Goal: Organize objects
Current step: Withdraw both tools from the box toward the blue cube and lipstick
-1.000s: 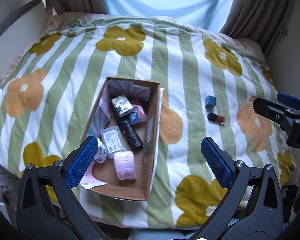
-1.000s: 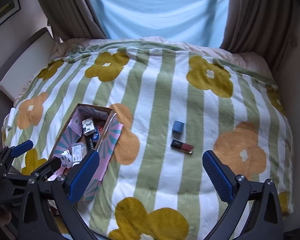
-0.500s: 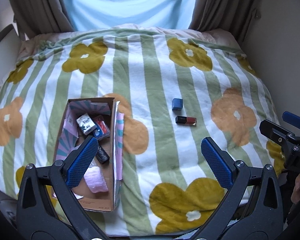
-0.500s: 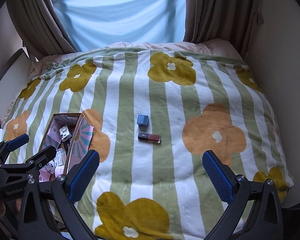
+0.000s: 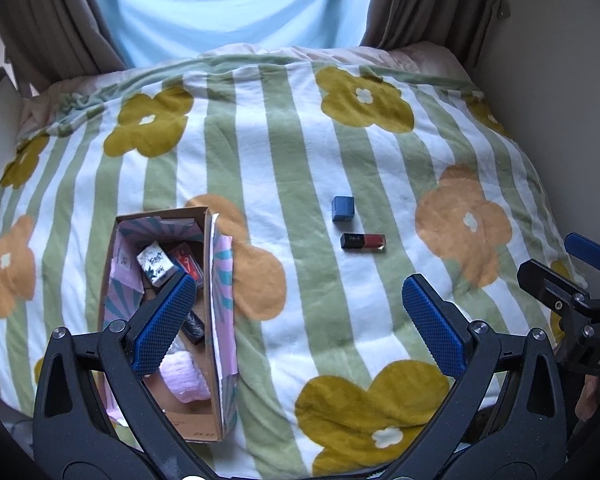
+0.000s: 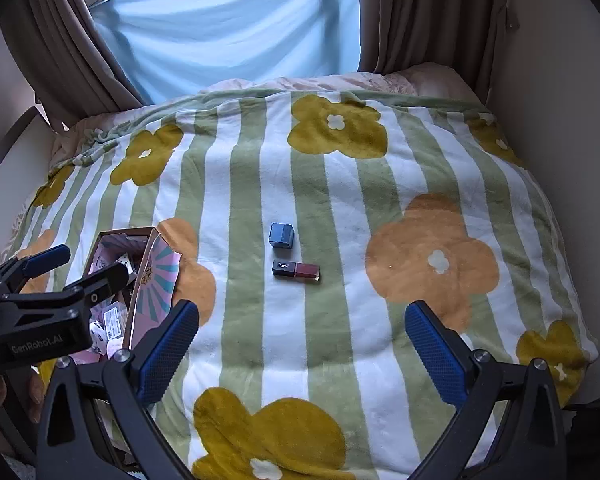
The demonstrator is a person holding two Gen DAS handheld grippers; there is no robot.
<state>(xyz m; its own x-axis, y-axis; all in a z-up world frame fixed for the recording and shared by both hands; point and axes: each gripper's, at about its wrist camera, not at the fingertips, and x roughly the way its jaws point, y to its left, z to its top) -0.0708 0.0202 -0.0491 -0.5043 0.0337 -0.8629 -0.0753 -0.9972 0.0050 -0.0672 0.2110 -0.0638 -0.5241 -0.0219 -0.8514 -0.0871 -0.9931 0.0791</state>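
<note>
Right wrist view: both grippers gape wide, empty, over the striped blanket; blue cube just beyond lipstick, cardboard box far left.

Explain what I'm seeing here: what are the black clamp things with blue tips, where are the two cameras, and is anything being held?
Each picture comes from a fisheye camera mounted on a hand-held gripper, looking forward between its two fingers. A person holds one in each hand; there is no robot arm. The left gripper and the right gripper are both open and hold nothing. Each also shows at the edge of the other's view. Below them is a bed with a striped flowered blanket. On it, to the left, stands an open cardboard box already holding several small items. Out on the blanket, apart from the box, lie a small blue box and a lipstick tube just in front of it.
</note>
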